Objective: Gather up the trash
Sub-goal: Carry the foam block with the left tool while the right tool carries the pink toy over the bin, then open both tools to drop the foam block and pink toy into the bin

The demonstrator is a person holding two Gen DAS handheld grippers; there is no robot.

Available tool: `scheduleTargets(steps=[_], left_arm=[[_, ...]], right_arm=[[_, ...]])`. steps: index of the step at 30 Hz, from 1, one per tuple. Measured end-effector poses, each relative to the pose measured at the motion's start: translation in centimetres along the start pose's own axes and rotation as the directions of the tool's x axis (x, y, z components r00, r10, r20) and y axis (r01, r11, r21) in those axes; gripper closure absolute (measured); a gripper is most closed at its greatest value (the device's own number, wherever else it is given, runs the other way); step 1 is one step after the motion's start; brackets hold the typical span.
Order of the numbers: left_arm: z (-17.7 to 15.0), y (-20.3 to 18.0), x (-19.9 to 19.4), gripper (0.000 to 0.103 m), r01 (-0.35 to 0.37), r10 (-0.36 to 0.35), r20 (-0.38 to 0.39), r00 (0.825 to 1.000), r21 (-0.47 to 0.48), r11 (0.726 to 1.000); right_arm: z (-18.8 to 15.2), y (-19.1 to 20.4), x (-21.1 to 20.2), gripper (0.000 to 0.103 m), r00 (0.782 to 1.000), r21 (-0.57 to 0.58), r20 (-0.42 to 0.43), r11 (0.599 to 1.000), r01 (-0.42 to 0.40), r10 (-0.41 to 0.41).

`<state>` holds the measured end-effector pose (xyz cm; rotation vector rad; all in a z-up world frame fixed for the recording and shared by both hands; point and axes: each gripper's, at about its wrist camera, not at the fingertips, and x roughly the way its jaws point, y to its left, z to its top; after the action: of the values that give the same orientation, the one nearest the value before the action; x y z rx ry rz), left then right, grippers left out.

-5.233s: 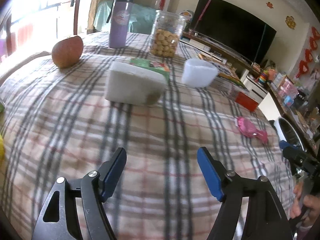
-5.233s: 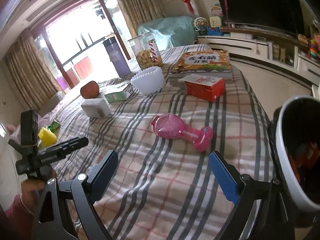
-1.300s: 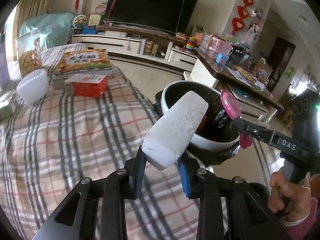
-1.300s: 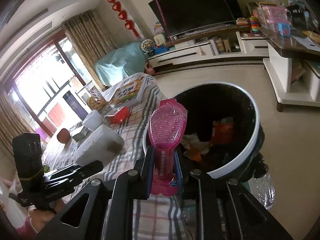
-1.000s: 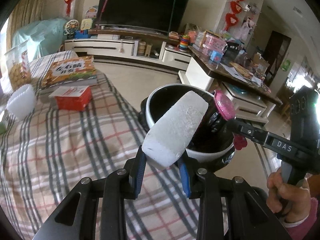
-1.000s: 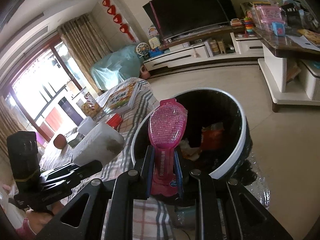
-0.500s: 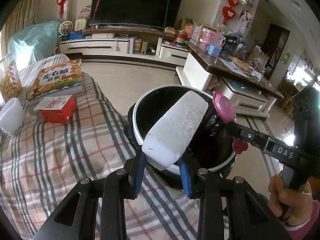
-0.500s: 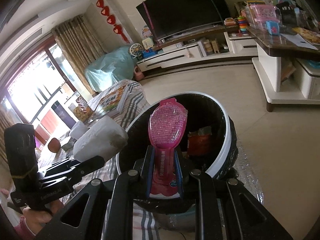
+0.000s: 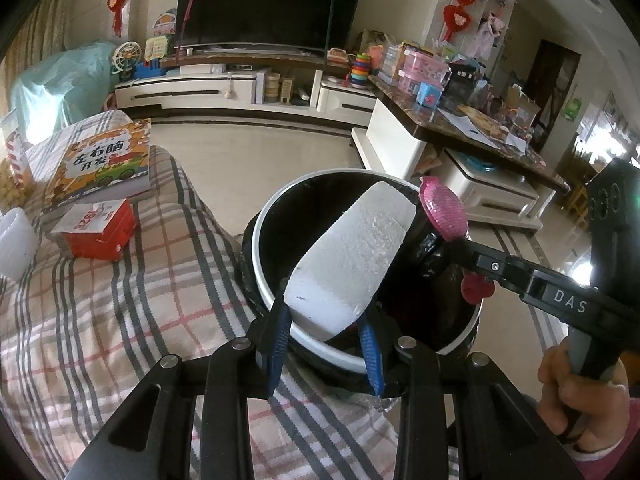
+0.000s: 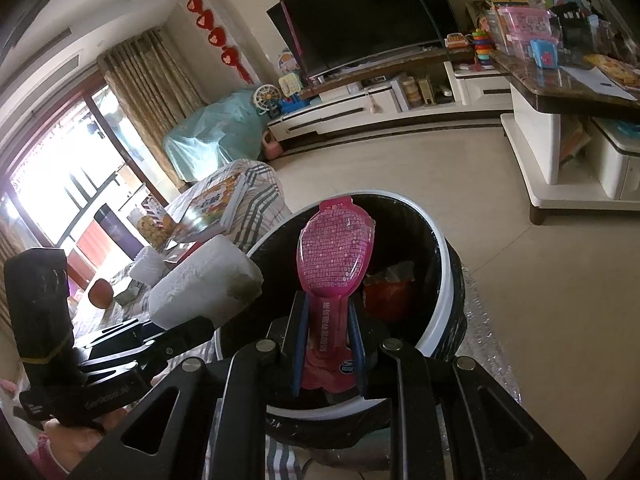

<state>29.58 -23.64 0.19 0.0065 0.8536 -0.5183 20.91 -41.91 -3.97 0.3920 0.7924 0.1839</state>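
One bin [image 9: 266,216], black with a white rim. One white foam block [image 9: 352,256], one pink wrapper [image 10: 334,256]. Two grippers, left [image 9: 325,344] and right [image 10: 328,350]. On the checked cloth at left: one red box [image 9: 96,232], one book [image 9: 100,160], one white cup [image 9: 14,244].

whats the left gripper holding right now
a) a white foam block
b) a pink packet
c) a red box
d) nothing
a: in the left wrist view the left gripper has its blue pads clamped on the white foam block, held over the black bin.
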Motion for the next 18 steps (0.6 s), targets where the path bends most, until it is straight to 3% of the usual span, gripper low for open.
scheduleTargets(steps=[12,16,18], left_arm=[[0.52,0.01,0.91,0.067,0.004,-0.004,-0.007,1.0,-0.008,1.0],[0.61,-0.13,1.04,0.057,0.0,0.0,-0.012,1.0,-0.013,1.0],[0.6,0.0,0.89,0.044,-0.006,0.006,-0.007,1.0,-0.023,1.0]], right_arm=[[0.36,-0.19,0.71,0.084,1.0,0.009,-0.017,1.0,0.008,-0.008],[0.6,0.05,0.88,0.08,1.0,0.004,-0.018,1.0,0.015,-0.015],[0.71,0.14,0.77,0.079,1.0,0.003,-0.014,1.0,0.021,-0.021]])
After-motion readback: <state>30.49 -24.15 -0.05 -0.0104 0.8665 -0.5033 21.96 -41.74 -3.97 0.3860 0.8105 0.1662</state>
